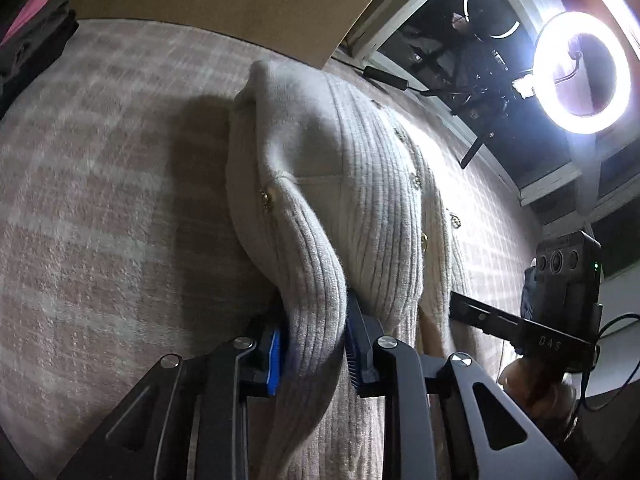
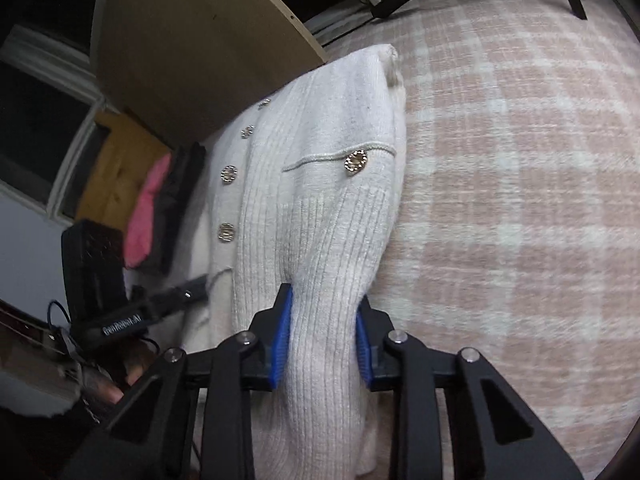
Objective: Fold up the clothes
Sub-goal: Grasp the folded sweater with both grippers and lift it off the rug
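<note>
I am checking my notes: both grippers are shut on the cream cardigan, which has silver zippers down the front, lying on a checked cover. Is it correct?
Not quite. The cardigan has gold buttons, not zippers, as the right wrist view shows. The left gripper and right gripper are both shut on it, on the checked cover.

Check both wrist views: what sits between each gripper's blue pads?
Ribbed cream cardigan knit, pinched by the left gripper and right gripper, each in its own view.

A ring light (image 1: 582, 72) glares by the dark window (image 1: 460, 40). A pink-and-white checked blanket (image 2: 520, 200) lies beneath a tan board (image 2: 192, 40).
</note>
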